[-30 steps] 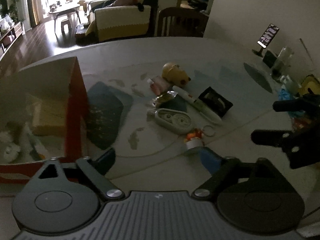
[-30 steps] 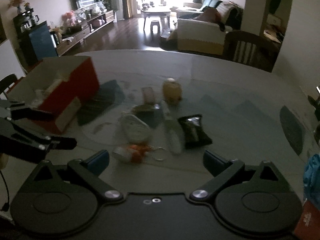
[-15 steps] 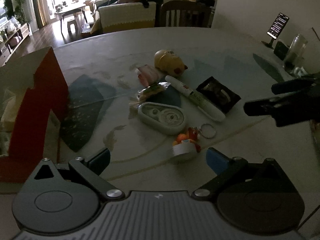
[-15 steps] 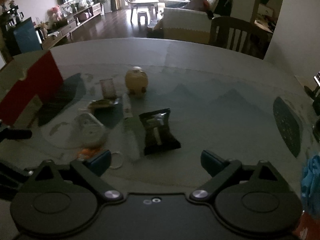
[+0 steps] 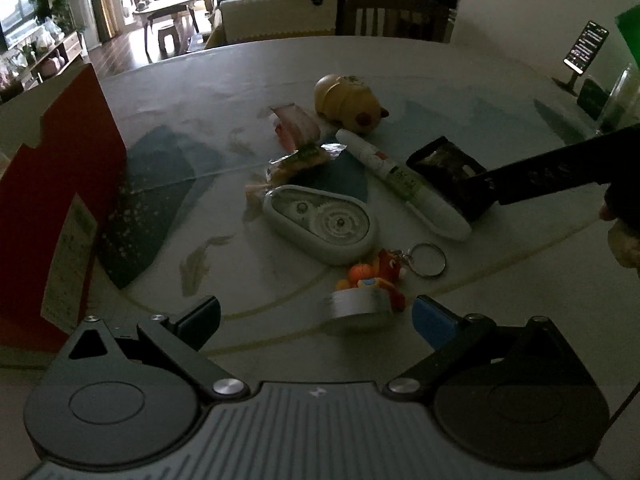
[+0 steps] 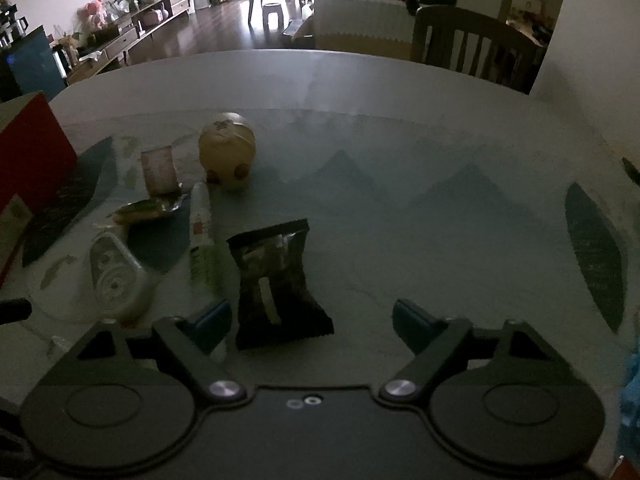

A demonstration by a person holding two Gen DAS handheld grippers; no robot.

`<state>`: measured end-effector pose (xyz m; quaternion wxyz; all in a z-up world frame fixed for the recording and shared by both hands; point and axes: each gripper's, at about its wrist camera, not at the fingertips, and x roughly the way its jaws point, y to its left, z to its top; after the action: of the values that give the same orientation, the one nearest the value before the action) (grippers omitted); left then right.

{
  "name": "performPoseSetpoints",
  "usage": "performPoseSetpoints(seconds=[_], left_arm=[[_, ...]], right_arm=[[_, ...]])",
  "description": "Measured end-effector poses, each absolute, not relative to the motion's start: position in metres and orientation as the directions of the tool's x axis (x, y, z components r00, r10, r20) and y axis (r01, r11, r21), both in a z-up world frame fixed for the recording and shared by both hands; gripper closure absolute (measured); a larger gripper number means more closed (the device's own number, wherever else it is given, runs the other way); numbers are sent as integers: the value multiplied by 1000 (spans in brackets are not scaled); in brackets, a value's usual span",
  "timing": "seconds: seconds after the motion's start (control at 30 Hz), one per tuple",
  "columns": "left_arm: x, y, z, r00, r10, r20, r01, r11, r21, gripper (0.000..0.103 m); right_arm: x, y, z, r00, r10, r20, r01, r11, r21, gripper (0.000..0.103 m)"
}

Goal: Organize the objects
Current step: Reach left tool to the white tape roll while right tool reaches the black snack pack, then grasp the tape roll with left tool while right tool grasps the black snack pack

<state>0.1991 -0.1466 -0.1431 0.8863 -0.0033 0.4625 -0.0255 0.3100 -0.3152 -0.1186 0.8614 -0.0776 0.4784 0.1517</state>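
Note:
Small objects lie scattered on a round table. Nearest my open left gripper (image 5: 316, 314) stands an orange figure keychain (image 5: 370, 284) on a white base, just ahead between the fingertips. Beyond it lie a grey correction-tape dispenser (image 5: 324, 222), a white tube (image 5: 404, 182), a black snack packet (image 5: 448, 174), a foil wrapper (image 5: 300, 160), a pink packet (image 5: 296, 126) and a yellow plush toy (image 5: 348, 104). My right gripper (image 6: 308, 318) is open over the near end of the black snack packet (image 6: 276, 272). One of its fingers (image 5: 552, 172) reaches in from the right in the left wrist view.
A red open box (image 5: 52, 200) stands at the left; its corner (image 6: 28, 152) shows in the right wrist view. A phone on a stand (image 5: 584, 48) and a glass (image 5: 622, 96) sit at the far right. A wooden chair (image 6: 476, 44) is behind the table.
Both grippers have moved closer to the pile. The right gripper came down onto the black packet; the left drew up to the keychain, with the red box sliding off to the left.

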Motion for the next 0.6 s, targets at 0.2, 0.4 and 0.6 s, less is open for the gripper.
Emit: performPoseSetpoints(seconds=[0.2,0.4,0.6], left_arm=[[199,-153,-148,569,-34,-822,44,999,-11,1],[197,-152,-151,567,-17,-823,42,999,9,1],[192,-151,-148,582,-35,-812,57,998,-2,11]], right_arm=[[318,-312,-127,471,203,-859,-355,935,26,23],[321,-307,-133,453,206,-867,-364,931,31,32],[319,-304,-132,459,205,-864,-374,927,21,42]])
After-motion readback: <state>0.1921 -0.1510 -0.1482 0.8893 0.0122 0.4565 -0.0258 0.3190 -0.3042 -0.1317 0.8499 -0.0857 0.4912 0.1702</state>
